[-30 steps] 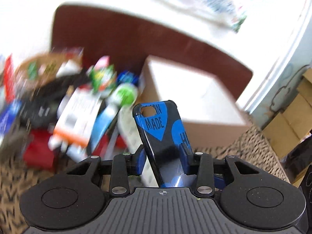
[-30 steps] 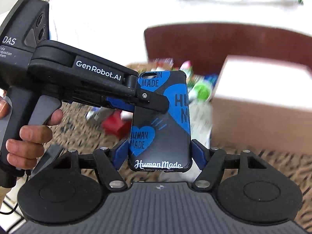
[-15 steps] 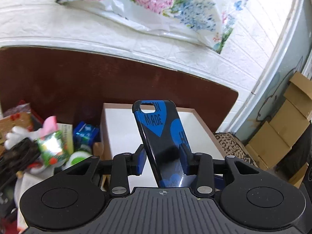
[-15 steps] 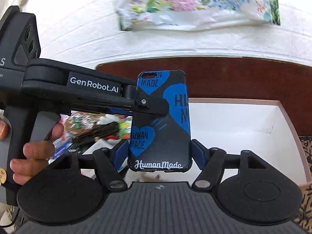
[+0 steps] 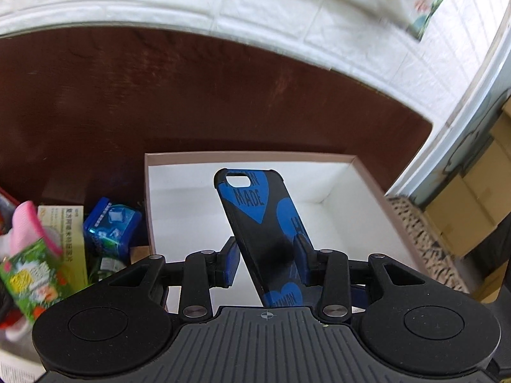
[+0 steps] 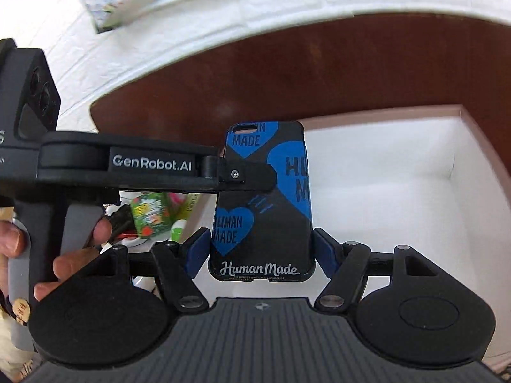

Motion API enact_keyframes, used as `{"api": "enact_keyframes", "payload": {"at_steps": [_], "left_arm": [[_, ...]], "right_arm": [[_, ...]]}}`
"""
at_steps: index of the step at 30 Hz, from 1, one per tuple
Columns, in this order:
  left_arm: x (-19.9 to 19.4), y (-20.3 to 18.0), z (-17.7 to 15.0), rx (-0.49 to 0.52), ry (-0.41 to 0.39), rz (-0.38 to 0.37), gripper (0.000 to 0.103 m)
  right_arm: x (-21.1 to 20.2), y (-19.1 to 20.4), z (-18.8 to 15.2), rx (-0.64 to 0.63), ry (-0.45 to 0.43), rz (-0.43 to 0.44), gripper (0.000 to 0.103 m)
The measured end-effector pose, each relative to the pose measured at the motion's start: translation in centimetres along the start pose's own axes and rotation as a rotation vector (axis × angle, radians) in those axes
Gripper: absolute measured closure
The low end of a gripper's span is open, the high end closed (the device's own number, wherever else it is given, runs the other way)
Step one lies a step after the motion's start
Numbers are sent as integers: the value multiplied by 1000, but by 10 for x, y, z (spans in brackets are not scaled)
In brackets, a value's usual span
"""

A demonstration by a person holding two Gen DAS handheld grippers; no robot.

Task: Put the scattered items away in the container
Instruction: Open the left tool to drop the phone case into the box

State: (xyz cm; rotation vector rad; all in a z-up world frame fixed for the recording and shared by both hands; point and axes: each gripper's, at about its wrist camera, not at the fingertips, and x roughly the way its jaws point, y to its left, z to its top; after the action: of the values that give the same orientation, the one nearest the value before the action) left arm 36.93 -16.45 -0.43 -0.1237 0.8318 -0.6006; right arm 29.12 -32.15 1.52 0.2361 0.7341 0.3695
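A black and blue "Human Made" phone case is gripped by both grippers at once. My right gripper is shut on its lower end, a pad against each long edge. My left gripper comes in from the left and is shut on the same phone case; its finger crosses the case's upper half. The case is held upright above the open white-lined box, whose inside looks bare.
A heap of loose items lies left of the box: a blue tin, a green packet, a pink thing and a printed carton. A dark brown board stands behind the box. Cardboard boxes stand at the right.
Both grippers have carried the phone case from above the patterned surface and heap to over the open box, and both views now look down into it. The grip on the case is unchanged.
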Motion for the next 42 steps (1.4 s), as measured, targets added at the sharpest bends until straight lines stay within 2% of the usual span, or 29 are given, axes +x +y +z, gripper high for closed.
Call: {"api": "enact_keyframes", "payload": {"at_steps": [8,10,12,13,14,15,18,23,30,42], "left_arm": [[32,8,1,29,49,26,63],[36,10,0,34,57,34,57],[40,12,0,45,62,53,45],[42,12,0,50,61,67,43],[41,12,-1,58,55,71,33],[39,13,-1,62,44,63,20],[24,14,-7,64,-30,-4,7],[1,14,-19,77,-109,-49,5],[-6,18,-28,69,-93,14,5],[-51,-7,-50,147,-153,106,5]], "right_arm": [[22,-16,0,65,53,-8,30],[25,-16,-1,64,54,-16,29],[27,-16,-2,64,52,-39,29],[28,-14,-1,59,48,-50,22],[29,-14,-1,53,45,-56,16],[28,-13,-2,47,42,-56,7],[27,-10,2,19,39,-48,4],[20,-5,-3,16,28,-58,2],[15,2,-4,29,42,-55,1],[-21,23,-12,45,13,-53,1]]}}
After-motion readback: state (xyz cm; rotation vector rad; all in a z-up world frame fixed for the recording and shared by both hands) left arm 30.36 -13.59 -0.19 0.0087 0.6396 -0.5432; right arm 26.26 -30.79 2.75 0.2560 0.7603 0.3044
